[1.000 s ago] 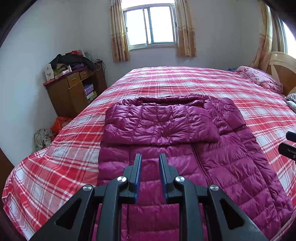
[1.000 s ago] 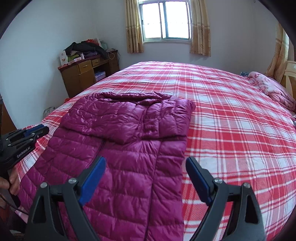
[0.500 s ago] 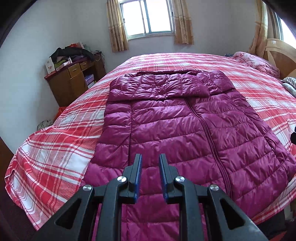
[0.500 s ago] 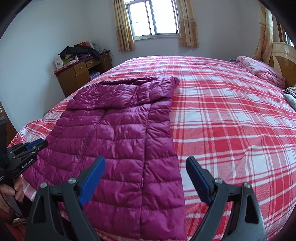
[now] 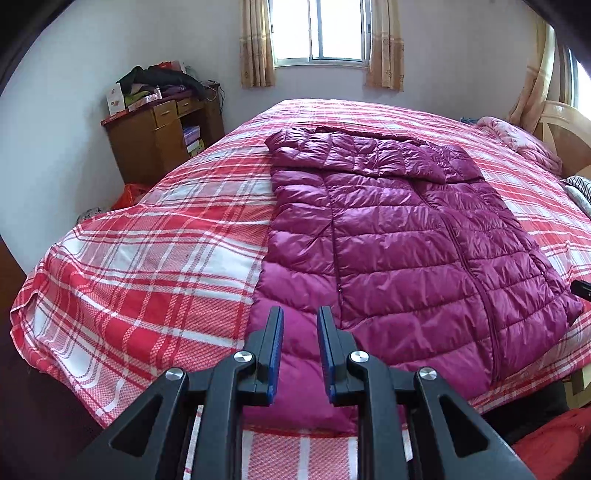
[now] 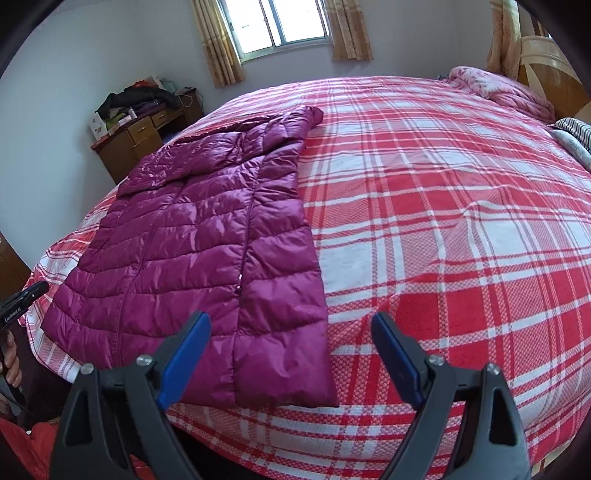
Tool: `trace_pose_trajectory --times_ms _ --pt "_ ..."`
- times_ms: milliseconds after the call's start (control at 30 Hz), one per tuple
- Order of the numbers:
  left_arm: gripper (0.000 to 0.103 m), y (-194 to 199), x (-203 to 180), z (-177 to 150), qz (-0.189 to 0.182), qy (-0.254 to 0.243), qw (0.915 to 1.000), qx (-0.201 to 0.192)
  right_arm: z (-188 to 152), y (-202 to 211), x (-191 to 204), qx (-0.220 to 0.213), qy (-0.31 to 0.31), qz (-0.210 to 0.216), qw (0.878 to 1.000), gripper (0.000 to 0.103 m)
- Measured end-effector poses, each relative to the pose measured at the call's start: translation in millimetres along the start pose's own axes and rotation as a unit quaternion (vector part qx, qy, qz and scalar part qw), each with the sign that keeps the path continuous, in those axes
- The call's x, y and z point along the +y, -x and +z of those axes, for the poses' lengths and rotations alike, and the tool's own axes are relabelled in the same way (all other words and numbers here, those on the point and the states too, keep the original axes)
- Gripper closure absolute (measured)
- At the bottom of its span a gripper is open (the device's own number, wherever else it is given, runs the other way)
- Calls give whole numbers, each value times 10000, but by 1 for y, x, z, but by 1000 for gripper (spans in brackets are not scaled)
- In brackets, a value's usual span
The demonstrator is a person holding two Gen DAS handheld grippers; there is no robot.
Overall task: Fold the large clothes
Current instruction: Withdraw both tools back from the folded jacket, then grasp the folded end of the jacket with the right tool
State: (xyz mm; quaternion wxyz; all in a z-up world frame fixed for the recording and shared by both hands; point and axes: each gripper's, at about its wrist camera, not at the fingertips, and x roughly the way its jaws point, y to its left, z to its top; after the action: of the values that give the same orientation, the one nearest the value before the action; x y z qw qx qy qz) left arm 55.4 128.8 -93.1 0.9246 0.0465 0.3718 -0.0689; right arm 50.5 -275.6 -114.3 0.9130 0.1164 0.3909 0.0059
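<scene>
Magenta quilted down jacket (image 5: 399, 236) lies flat on the red-and-white plaid bedspread (image 5: 155, 258), front up, zipper line running lengthwise; hem at the near edge of the bed, collar end toward the window (image 5: 319, 31). Upper part is folded: a sleeve lies across the chest just below the collar. In the right wrist view the jacket (image 6: 207, 240) occupies the left part of the bed, its right edge straight, with bare bedspread (image 6: 461, 221) to the right of it. Left gripper (image 5: 300, 354): blue-padded fingers nearly parallel with a narrow gap between them, nothing held in the gap; it hangs above the hem at the jacket's left side, not touching the fabric as far as can be seen. Right gripper (image 6: 291, 354): fingers spread wide apart, empty, above the hem's right corner. Tip of the left gripper also visible at the left edge of the right wrist view, with part of the person's hand (image 6: 11, 363) below it. Containers: wooden desk (image 5: 159, 144) against the wall left of the bed, two drawers closed, contents not visible; an open shelf under them holds what look like boxes or books; clothes and small boxes are piled on top. Pink blanket (image 6: 498, 88) bunched beside the headboard (image 6: 546, 62).
</scene>
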Motion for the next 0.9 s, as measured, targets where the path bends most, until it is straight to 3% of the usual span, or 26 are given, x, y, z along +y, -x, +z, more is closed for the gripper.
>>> trace_pose_trajectory --times_ms 133,367,533,667,833,900 --pt "84 -3 7 -14 -49 -109 9998 132 -3 -7 5 0 221 -124 9997 12" --pt "84 -16 11 -21 -213 -9 9992 331 -17 -26 16 322 391 119 9986 12" --pt "84 -19 15 -22 -370 95 9984 421 -20 -26 26 297 780 66 9965 34" --pt "84 -18 31 -21 -732 497 9950 464 -19 -26 24 340 726 224 9965 39" --pt "83 -2 41 -16 -347 401 9985 100 -20 -27 28 345 843 207 9956 37" --pt "73 -4 42 -16 -333 376 9986 173 -19 -26 28 353 811 310 9956 37"
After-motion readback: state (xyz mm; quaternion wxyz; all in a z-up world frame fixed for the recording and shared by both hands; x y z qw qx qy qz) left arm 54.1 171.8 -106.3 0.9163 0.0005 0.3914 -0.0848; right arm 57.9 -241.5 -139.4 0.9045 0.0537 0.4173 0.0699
